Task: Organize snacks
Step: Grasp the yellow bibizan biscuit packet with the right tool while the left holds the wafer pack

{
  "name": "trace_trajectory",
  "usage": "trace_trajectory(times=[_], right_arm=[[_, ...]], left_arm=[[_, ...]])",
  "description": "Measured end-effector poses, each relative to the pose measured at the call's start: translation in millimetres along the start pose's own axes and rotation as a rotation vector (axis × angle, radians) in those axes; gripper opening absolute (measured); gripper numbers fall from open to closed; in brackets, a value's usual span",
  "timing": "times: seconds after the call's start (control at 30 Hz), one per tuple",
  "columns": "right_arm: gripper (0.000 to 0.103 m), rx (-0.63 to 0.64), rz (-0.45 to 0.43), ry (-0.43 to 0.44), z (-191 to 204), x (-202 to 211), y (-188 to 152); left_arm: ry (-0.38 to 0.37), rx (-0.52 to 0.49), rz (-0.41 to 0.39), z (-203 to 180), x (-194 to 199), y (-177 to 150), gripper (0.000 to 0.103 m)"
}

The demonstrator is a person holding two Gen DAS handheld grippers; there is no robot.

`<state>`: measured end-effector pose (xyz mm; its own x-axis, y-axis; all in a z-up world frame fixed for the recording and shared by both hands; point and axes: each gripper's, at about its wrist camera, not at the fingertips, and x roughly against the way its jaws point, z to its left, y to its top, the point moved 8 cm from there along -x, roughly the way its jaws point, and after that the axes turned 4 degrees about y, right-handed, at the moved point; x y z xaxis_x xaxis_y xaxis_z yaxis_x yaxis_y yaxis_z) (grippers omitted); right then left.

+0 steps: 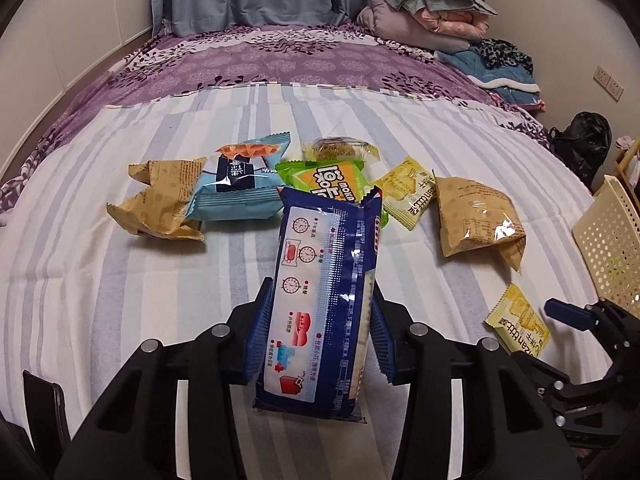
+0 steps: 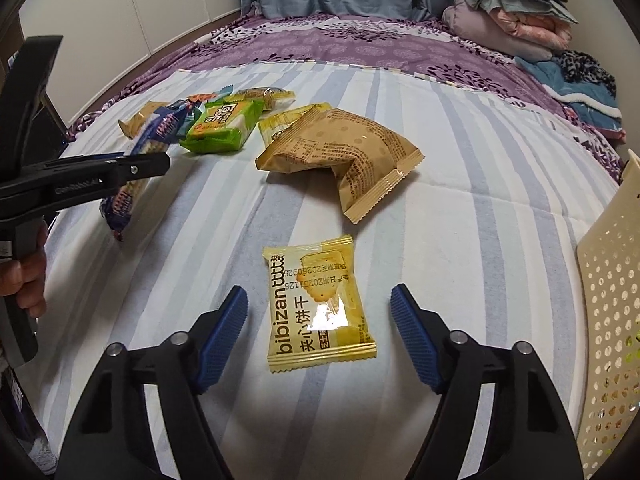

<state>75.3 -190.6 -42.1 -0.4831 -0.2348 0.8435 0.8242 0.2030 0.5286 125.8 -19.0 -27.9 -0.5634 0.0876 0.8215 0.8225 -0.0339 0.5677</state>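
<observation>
left gripper (image 1: 320,332) clamps blue packet (image 1: 324,300) | right gripper (image 2: 320,340) straddles yellow packet (image 2: 320,308)

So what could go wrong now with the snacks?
1. The left gripper pinches the long blue pack near its bottom end, so it could tip or slip out.
2. The right gripper straddles the flat yellow pack on the soft sheet; closing, its fingers might slide it away or catch cloth.
</observation>
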Motion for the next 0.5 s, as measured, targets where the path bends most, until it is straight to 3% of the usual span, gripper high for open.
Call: trace_trajectory(times=[0.37, 0.5], right_arm=[[0.048, 0.022, -0.013, -0.054, -4, -4, 1], [0.046, 0.012, -0.018, -0.044, -6, -2, 1]], left_arm=[[-0.001, 0.006, -0.009, 0, 10, 3, 0.045], [0.001, 0.004, -0.014, -2, 15, 2, 0.045]])
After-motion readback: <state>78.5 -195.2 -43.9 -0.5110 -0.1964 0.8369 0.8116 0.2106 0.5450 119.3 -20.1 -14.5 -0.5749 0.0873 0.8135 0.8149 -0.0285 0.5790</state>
